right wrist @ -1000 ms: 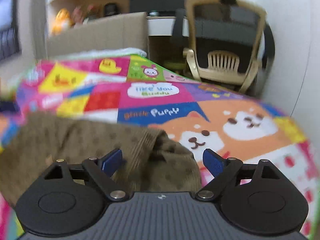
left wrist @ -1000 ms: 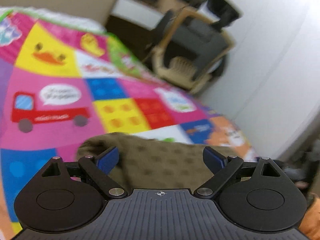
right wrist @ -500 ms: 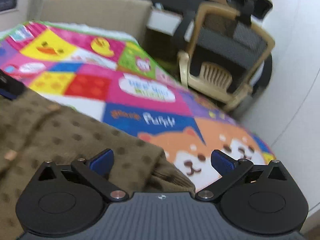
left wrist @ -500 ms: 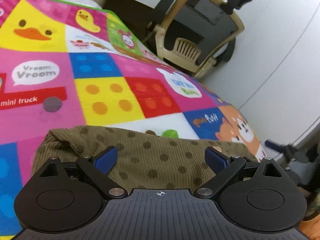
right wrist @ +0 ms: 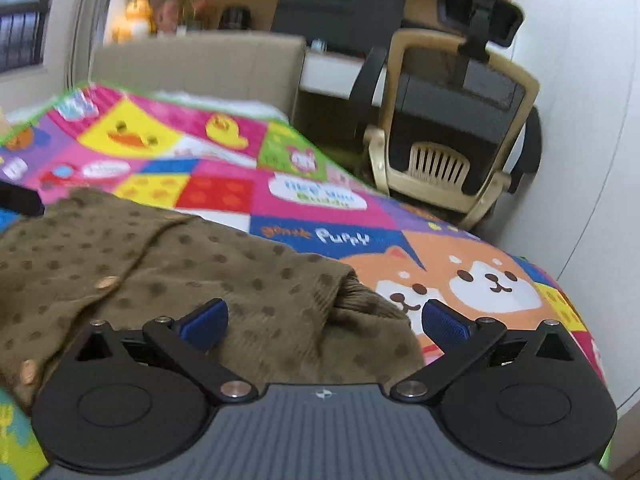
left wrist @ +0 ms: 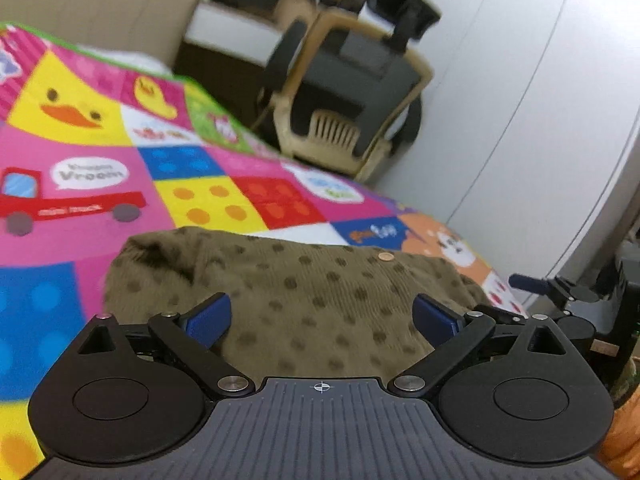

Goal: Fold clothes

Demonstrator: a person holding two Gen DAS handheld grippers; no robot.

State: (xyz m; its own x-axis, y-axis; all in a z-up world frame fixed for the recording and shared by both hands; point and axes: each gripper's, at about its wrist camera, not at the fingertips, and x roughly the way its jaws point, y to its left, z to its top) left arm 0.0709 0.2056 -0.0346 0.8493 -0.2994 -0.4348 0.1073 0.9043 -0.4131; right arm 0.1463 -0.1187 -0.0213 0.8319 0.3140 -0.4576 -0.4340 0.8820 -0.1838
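An olive-brown dotted cardigan (left wrist: 320,280) with small tan buttons lies bunched on a colourful cartoon play mat (left wrist: 100,184). My left gripper (left wrist: 322,316) hovers just over its near edge, open, with nothing between the blue pads. In the right wrist view the same cardigan (right wrist: 168,264) spreads to the left, one folded flap ending near the middle. My right gripper (right wrist: 324,320) is open above that right end, holding nothing. The right-hand gripper body (left wrist: 592,304) shows at the far right of the left wrist view.
A beige and black office chair (right wrist: 452,128) stands beyond the mat's far edge, next to a white wall (left wrist: 540,100). A beige padded headboard (right wrist: 200,68) and a desk with shelves and toys (right wrist: 152,16) sit behind the mat (right wrist: 360,220).
Both grippers stay open and have shifted slightly over the cardigan. The right wrist view has swung to show more of the garment lying flatter; the left view has pulled back a little.
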